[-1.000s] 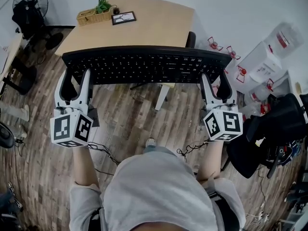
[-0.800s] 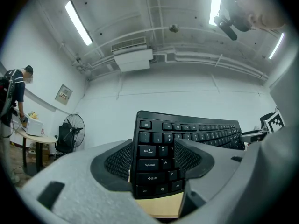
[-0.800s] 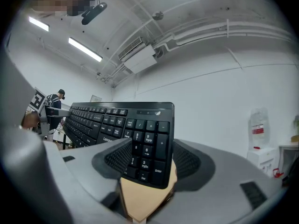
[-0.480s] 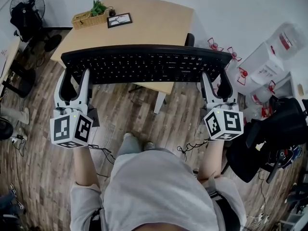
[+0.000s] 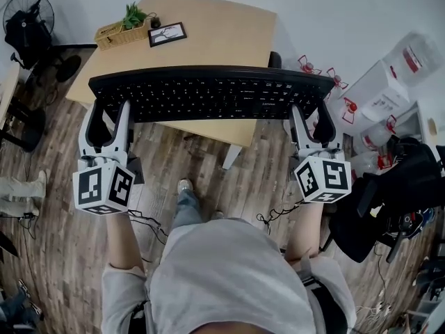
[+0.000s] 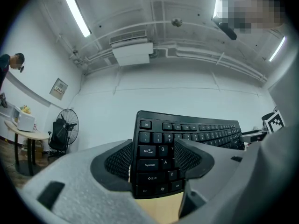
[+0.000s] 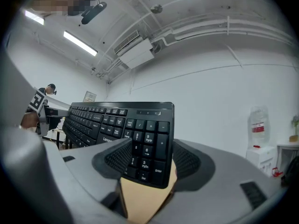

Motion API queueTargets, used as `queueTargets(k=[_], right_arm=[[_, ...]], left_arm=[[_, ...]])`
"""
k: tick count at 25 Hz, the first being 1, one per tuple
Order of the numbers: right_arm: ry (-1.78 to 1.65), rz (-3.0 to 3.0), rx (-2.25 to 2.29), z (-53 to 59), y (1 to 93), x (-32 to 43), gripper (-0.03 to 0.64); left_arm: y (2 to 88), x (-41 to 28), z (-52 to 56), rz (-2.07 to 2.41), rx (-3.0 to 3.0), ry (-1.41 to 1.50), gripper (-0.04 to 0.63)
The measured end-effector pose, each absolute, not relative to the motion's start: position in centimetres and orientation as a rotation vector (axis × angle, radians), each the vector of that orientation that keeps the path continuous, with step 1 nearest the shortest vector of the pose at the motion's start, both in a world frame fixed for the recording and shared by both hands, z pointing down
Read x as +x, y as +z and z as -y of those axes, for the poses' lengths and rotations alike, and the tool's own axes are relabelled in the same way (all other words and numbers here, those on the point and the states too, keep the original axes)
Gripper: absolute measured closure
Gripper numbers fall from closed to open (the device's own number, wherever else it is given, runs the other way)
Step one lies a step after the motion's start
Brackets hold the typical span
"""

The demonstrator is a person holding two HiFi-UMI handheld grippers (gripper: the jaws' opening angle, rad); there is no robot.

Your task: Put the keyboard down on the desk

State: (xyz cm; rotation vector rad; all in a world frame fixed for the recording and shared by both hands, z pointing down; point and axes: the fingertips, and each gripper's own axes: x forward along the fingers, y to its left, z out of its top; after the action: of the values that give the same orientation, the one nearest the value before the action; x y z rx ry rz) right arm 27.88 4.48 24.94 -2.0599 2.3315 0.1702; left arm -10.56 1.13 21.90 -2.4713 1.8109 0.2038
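Left tongs (image 5: 109, 115), right tongs (image 5: 311, 117): both clamped.

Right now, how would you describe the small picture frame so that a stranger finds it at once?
Start at the light wooden desk in the head view. Near its far left corner stands a woven basket with a green plant, and the picture frame sits just right of it. It is a dark-edged rectangle with a white middle.

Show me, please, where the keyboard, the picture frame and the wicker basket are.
keyboard (image 5: 208, 92), head view, on the middle of its key field.
picture frame (image 5: 167, 34), head view, on the centre of the picture.
wicker basket (image 5: 115, 37), head view, on its woven side wall.
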Motion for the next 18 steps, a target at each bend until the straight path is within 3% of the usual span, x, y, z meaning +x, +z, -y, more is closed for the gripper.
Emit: queueTargets(k=[18], right_arm=[[0.107, -2.311, -2.137, 15.2, 25.5, 18.4, 0.368]], left_arm=[[22.5, -19.8, 20.4, -1.788, -2.547, 0.142, 0.322]])
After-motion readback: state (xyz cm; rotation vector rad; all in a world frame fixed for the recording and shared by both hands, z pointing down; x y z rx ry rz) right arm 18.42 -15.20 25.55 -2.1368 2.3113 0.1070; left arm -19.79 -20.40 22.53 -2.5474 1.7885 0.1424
